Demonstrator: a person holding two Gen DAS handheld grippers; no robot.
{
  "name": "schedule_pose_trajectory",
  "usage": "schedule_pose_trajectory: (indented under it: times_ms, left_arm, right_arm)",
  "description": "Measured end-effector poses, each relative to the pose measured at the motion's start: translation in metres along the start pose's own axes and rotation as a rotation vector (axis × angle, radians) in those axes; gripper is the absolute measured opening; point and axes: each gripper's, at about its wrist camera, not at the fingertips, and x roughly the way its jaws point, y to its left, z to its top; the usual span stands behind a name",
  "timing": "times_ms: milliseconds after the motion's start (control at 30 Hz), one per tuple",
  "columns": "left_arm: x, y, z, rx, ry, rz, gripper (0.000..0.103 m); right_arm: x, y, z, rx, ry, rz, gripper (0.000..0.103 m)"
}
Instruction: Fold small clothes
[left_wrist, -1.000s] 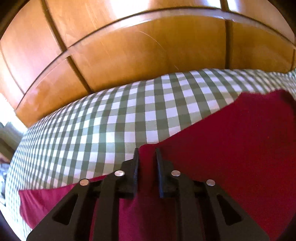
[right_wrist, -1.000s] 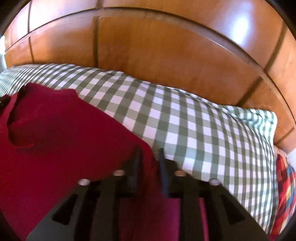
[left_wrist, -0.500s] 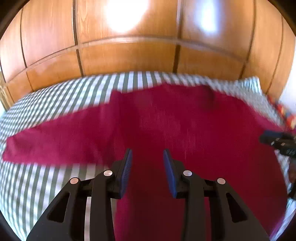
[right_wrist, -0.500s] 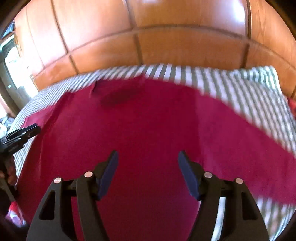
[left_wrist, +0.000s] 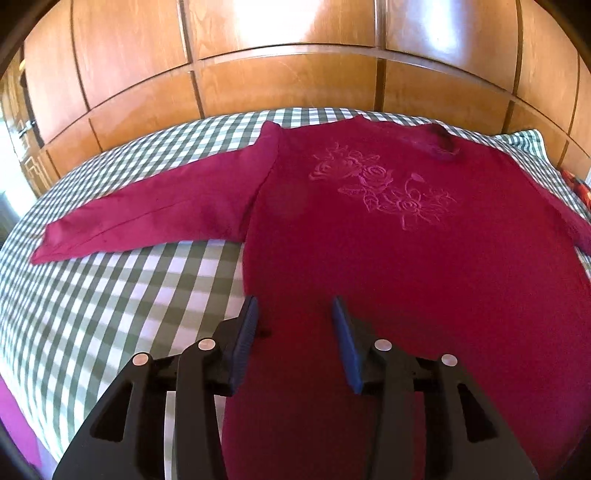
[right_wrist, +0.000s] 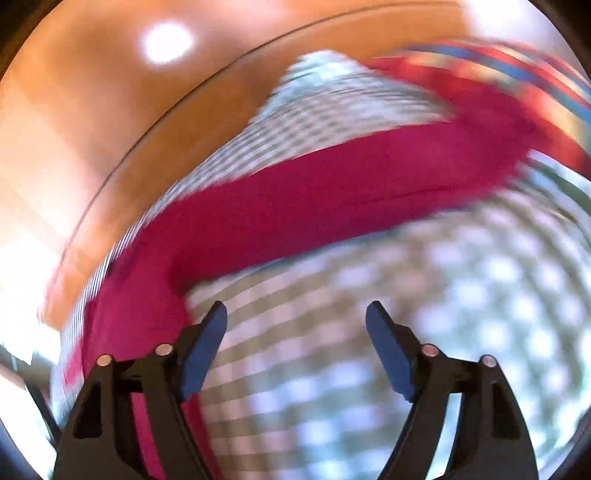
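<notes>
A dark red long-sleeved sweater (left_wrist: 369, 236) with an embroidered rose pattern lies flat on the green-and-white checked bedspread (left_wrist: 110, 288), neck toward the wooden wall. One sleeve (left_wrist: 155, 210) stretches out to the left. My left gripper (left_wrist: 293, 314) hovers over the sweater's lower left edge; its jaws are opening and hold nothing. In the blurred right wrist view the other sleeve (right_wrist: 332, 195) runs across the bedspread (right_wrist: 369, 332). My right gripper (right_wrist: 295, 314) stands open above bare bedspread, beside the sleeve, with nothing between its fingers.
Wooden panelling (left_wrist: 295, 55) rises behind the bed. A bright red, blue and yellow striped cloth (right_wrist: 517, 66) lies at the far right end of the bed, past the sleeve's cuff. The bedspread's left edge (left_wrist: 22, 387) drops away.
Both grippers let go of the sweater and pulled back; it now lies spread flat. The left jaws widened. The right gripper swung right and rolled, now over the sleeve side.
</notes>
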Motion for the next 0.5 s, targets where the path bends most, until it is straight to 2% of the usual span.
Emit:
schedule_pose_trajectory:
  times_ms: [100,167,233,333,433,467,500]
  left_arm:
    - [-0.016,0.007,-0.004,-0.088,-0.025,-0.074,0.062]
    - [-0.013,0.002,-0.011,-0.073,-0.009,-0.071,0.062]
    - [-0.005,-0.003,-0.016,-0.043,0.011,-0.044,0.062]
    - [0.000,-0.005,-0.019,-0.034,0.012,-0.041,0.070]
    - [0.004,-0.005,-0.018,-0.039,0.017,-0.040,0.072]
    - [0.006,-0.007,-0.017,-0.033,0.016,-0.037,0.073]
    - [0.006,-0.007,-0.018,-0.031,0.015,-0.036,0.073]
  right_arm:
    - [-0.015,-0.061,0.027,0.179,-0.063,-0.066,0.057]
    - [-0.019,-0.085,0.042,0.254,-0.088,-0.072,0.051]
    - [-0.017,-0.095,0.057,0.294,-0.095,-0.056,0.050]
    - [-0.002,-0.095,0.074,0.297,-0.094,-0.054,0.050]
    - [0.018,-0.091,0.090,0.286,-0.102,-0.092,0.049]
    - [0.024,-0.095,0.091,0.290,-0.108,-0.118,0.047]
    - [0.030,-0.092,0.095,0.287,-0.108,-0.137,0.038]
